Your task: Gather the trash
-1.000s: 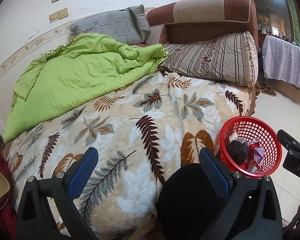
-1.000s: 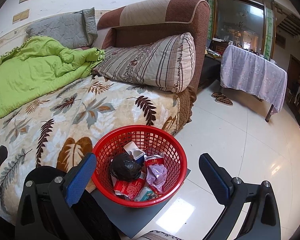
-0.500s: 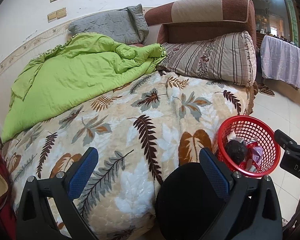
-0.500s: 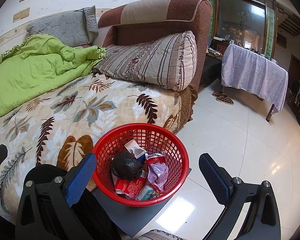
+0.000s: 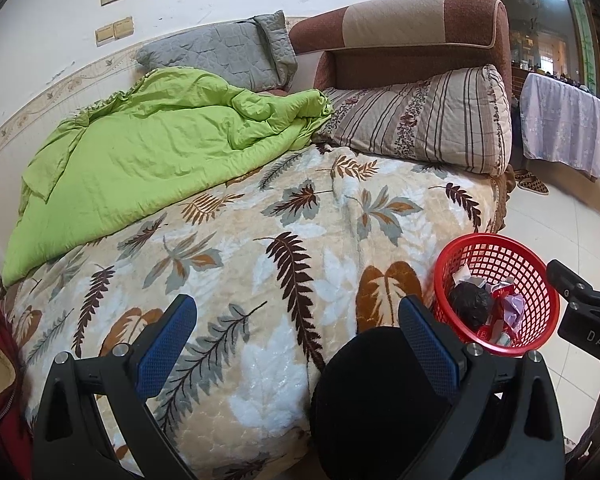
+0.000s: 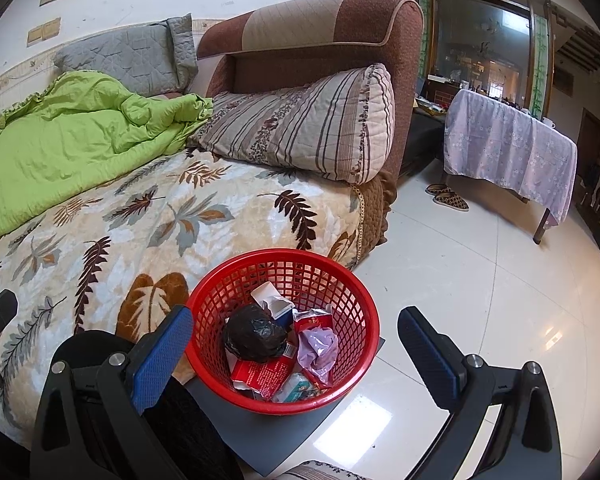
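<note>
trash in red basket (image 6: 282, 276), both grippers spread, empty

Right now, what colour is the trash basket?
Red, an open plastic mesh. The basket shows best in the right wrist view, with wrappers and a black bag inside.

Your left gripper (image 5: 298, 338) and right gripper (image 6: 296, 344) look identical: chunky black frames, textured blue pads (image 5: 166, 340), silver screws, white "DAS" lettering on one side.

We see a red plastic lattice basket (image 6: 283, 332) on glossy floor tiles (image 6: 480, 280), a crinkled black plastic bag (image 6: 255, 334) inside, and a plush leaf-print blanket (image 5: 260, 264) beside smooth green quilt cloth (image 5: 148, 160).
</note>
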`<state>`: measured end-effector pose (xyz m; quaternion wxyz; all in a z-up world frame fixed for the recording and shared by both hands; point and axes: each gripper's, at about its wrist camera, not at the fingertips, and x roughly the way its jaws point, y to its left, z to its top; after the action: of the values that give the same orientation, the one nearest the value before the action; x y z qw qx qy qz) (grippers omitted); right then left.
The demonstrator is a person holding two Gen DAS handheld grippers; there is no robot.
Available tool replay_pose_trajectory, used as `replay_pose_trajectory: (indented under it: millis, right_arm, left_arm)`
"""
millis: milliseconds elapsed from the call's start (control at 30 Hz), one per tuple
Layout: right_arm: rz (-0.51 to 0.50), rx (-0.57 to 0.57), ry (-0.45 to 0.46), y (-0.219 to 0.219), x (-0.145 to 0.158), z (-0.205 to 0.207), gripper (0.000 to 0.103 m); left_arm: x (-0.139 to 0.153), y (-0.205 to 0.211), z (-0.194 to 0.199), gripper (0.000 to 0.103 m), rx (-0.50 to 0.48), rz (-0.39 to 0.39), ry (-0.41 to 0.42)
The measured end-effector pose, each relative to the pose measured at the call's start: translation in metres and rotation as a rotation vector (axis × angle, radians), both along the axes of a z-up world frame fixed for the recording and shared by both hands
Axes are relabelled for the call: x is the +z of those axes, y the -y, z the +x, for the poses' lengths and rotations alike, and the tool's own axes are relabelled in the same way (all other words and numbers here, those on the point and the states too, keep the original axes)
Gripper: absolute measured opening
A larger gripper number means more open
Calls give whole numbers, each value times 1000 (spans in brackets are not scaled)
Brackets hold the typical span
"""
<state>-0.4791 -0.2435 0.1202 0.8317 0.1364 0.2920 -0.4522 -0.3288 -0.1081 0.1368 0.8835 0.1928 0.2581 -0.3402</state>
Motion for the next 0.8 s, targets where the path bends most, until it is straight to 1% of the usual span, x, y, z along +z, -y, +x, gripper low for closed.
replay_pose_trajectory:
  millis: [800]
  right_arm:
    - [-11, 12, 14, -2, 5, 5, 103]
  left_arm:
    - [8, 4, -4, 101, -4, -11, 19]
